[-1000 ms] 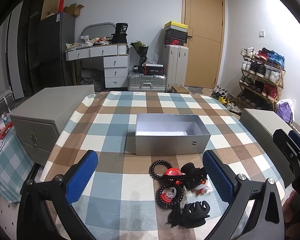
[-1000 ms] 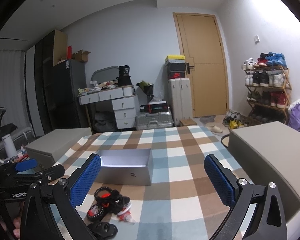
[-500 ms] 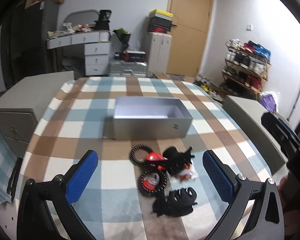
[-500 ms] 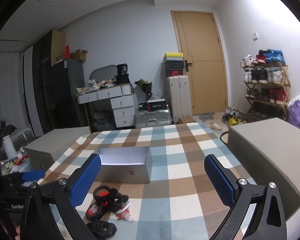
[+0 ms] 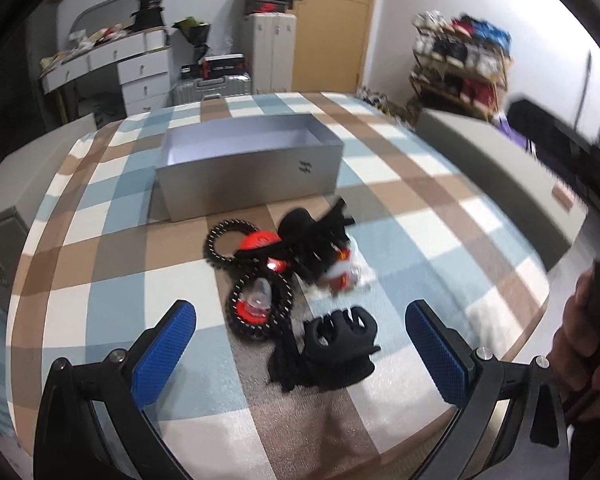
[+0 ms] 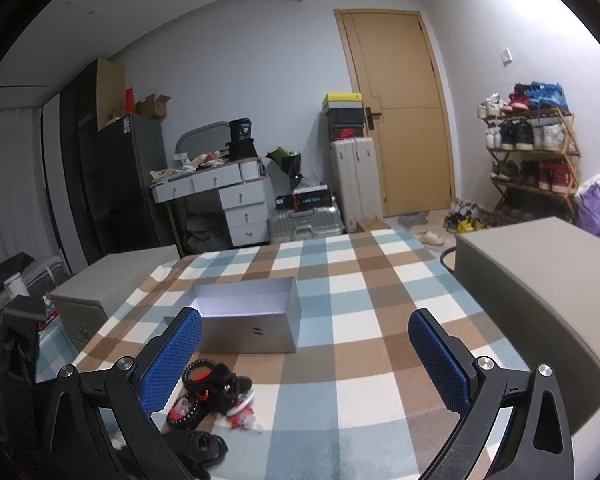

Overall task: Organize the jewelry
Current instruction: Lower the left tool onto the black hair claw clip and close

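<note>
An open grey box point(image 5: 248, 168) with a white inside stands on the checked tablecloth point(image 5: 100, 280); it also shows in the right wrist view point(image 6: 248, 320). In front of it lies a pile of hair accessories: black beaded rings point(image 5: 260, 304), red pieces point(image 5: 260, 242) and a black claw clip point(image 5: 340, 340). The pile also shows in the right wrist view point(image 6: 212, 392). My left gripper point(image 5: 300, 344) is open and empty, just above the claw clip. My right gripper point(image 6: 304, 356) is open and empty, above the cloth to the right of the pile.
Grey cabinets stand at the table's left point(image 6: 112, 284) and right point(image 6: 540, 292). Behind are a white desk with drawers point(image 6: 228, 200), suitcases point(image 6: 308, 224), a door point(image 6: 400, 112) and a shoe rack point(image 6: 532, 152).
My left gripper has tilted down and moved forward toward the pile, so the claw clip now lies between its fingers' line. The right gripper has barely moved.
</note>
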Action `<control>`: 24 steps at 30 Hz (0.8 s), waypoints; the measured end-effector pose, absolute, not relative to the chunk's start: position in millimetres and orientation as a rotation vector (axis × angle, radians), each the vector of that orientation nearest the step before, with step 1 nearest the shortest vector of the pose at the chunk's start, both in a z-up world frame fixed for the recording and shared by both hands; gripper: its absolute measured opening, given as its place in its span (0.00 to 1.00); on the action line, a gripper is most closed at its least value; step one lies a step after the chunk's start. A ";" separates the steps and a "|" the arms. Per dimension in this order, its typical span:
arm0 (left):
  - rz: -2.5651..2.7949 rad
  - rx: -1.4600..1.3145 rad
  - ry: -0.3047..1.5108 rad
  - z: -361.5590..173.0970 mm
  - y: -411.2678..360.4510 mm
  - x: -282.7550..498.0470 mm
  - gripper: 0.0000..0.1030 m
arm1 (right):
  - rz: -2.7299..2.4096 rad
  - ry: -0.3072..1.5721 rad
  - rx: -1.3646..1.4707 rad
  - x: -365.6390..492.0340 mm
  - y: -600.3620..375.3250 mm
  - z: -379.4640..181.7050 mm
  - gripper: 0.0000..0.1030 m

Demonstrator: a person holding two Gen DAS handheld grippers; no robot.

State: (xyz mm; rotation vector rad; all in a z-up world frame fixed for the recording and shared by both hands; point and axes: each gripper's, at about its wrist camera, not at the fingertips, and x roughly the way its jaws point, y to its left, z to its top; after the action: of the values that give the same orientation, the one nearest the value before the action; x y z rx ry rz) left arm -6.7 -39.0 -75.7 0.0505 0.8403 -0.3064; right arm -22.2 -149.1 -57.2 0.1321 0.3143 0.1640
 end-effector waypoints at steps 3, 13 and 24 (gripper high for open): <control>-0.302 0.100 0.856 -83.4 -45.7 -8.4 0.99 | 0.169 0.324 0.146 -21.2 -151.5 -59.8 1.00; -0.312 0.214 0.841 -88.7 -51.5 -14.1 0.91 | 0.177 0.342 0.163 -18.8 -154.9 -64.4 1.00; -0.382 0.209 0.945 -98.4 -57.2 -8.6 0.39 | 0.184 0.384 0.190 -11.4 -161.6 -71.6 1.00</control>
State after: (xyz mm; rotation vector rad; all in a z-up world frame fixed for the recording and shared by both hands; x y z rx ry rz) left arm -8.6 -57.2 -98.4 0.2091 0.9447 -0.3822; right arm -11.4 -161.6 -71.7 0.1897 0.3842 0.1836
